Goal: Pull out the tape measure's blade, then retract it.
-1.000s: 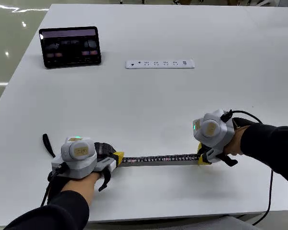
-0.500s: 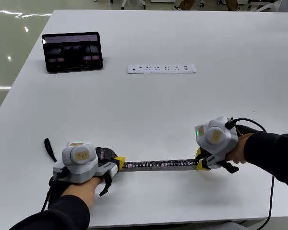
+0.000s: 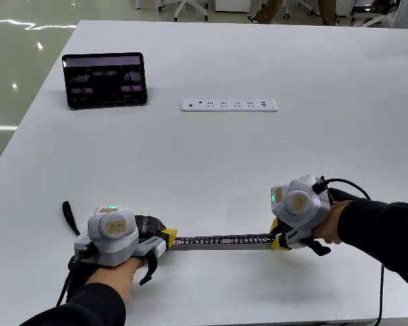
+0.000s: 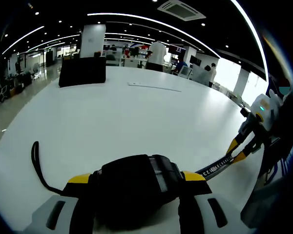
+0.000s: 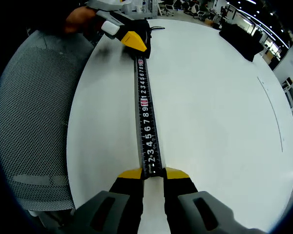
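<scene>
Now: blade span shortening, retract likely

The right gripper (image 5: pixel 147 174) pinches the blade (image 5: pixel 145 112) tip; left gripper (image 3: pixel 162 239) clamps the tape measure case (image 4: pixel 134 187), flat on the table (image 3: pixel 258 170). Right looks nearer the case than a second ago, though the camera shifts too.

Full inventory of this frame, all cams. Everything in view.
white table: 1, white, under everything
black tablet: 1, black, propped far left
white power strip: 1, white, far centre
black tape measure case: 1, black, near left
black wrist strap: 1, black, left of case
grey tape blade: 1, grey, spans case to right gripper
grey mesh chair: 1, grey, beside table edge
black cable: 1, black, near right
left gripper: 1, white, yellow-tipped, clamping case
right gripper: 1, same, pinching blade end
</scene>
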`<action>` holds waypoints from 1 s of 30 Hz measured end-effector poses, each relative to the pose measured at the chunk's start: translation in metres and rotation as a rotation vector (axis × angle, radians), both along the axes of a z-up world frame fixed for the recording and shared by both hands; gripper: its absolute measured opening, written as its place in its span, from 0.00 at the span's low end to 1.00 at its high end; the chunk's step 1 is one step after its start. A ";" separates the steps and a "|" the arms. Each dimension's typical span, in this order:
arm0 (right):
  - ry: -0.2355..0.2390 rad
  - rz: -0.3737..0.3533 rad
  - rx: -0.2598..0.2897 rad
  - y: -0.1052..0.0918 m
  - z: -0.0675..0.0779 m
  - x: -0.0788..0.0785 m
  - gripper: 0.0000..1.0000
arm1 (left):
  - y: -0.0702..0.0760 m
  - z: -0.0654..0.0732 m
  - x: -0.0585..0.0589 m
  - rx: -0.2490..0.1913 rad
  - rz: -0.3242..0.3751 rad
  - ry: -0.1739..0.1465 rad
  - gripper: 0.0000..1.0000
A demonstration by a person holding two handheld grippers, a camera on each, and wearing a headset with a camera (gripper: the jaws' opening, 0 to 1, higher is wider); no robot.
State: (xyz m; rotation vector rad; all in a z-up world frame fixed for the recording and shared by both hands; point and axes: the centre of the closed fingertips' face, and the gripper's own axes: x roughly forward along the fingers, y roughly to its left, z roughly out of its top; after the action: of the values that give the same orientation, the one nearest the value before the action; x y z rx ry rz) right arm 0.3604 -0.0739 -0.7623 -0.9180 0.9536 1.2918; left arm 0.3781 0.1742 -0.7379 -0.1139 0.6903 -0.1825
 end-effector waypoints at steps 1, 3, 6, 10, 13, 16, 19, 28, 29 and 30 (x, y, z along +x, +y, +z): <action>-0.001 0.001 -0.001 0.001 0.000 0.000 0.11 | 0.000 0.000 0.000 0.000 0.000 0.000 0.66; -0.001 0.001 -0.001 0.003 0.000 -0.001 0.11 | 0.000 0.000 0.000 -0.002 0.000 0.001 0.66; 0.000 -0.006 0.003 0.006 -0.001 0.000 0.11 | 0.000 0.000 0.000 -0.003 -0.001 0.001 0.66; -0.002 -0.012 0.005 0.010 -0.001 -0.001 0.11 | -0.001 0.000 0.000 -0.003 -0.001 0.003 0.66; -0.002 -0.012 0.013 0.014 -0.002 -0.001 0.11 | -0.001 0.000 0.000 -0.005 -0.001 0.005 0.66; -0.003 -0.011 0.018 0.018 -0.001 -0.002 0.11 | -0.001 0.000 0.000 -0.005 -0.001 0.006 0.66; -0.001 -0.019 0.024 0.022 -0.001 -0.002 0.11 | -0.001 0.000 0.000 -0.006 -0.001 0.006 0.66; 0.000 -0.017 0.021 0.028 0.000 -0.002 0.11 | 0.000 0.000 0.000 -0.009 0.001 0.008 0.66; -0.001 -0.016 0.021 0.028 0.000 -0.002 0.11 | 0.000 0.000 0.000 -0.009 0.001 0.008 0.66; -0.002 -0.015 0.021 0.029 0.000 -0.001 0.11 | 0.000 0.000 0.000 -0.010 0.001 0.009 0.66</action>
State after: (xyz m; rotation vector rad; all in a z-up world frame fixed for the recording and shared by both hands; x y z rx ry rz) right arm 0.3589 -0.0450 -0.7625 -0.8939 0.9417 1.2857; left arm 0.3784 0.1740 -0.7379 -0.1245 0.6979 -0.1844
